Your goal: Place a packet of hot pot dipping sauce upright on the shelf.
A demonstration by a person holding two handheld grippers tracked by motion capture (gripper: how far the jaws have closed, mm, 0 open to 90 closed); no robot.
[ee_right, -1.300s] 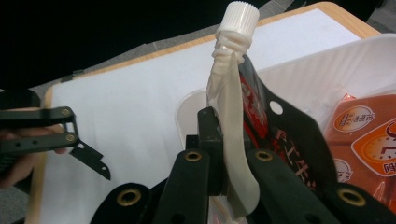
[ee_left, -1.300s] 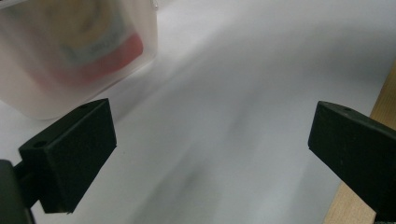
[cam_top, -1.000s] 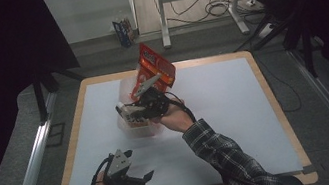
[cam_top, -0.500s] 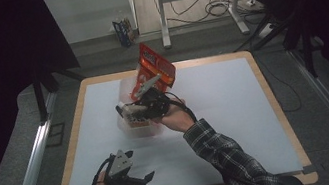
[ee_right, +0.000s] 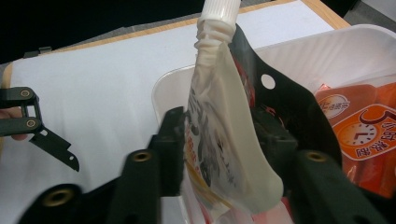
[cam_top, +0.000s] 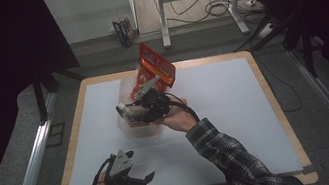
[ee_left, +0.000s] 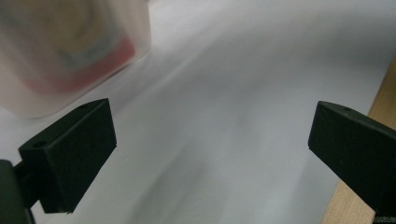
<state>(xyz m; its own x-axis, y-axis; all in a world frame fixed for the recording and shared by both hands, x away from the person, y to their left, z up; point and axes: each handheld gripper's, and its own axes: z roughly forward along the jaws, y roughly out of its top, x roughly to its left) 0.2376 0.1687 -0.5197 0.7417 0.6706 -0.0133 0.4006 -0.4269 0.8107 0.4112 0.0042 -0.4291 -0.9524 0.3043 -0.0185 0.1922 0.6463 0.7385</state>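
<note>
A cream spouted pouch (ee_right: pixel 219 140) with a white cap stands upright in a clear plastic bin (ee_right: pixel 350 37). It sits between the jaws of my right gripper (ee_right: pixel 219 154). Those jaws have just been opening and stand apart, the pouch leaning on the left one. From the high view, the right gripper (cam_top: pixel 129 112) hangs over the bin (cam_top: pixel 140 127). An orange snack packet (cam_top: pixel 155 66) leans out of the bin's far side. My left gripper (cam_top: pixel 142 169) rests near the table's front edge, open and with nothing in it (ee_left: pixel 210 149).
A dark packet with a hang hole (ee_right: pixel 280 93) stands behind the pouch, beside the orange packet (ee_right: pixel 369 135). A white mat covers the wooden table (cam_top: pixel 276 104). A small box (cam_top: pixel 123 31) and cables lie on the floor beyond.
Both hands have kept their places. The right gripper's jaws look slightly wider around the pouch over the bin.
</note>
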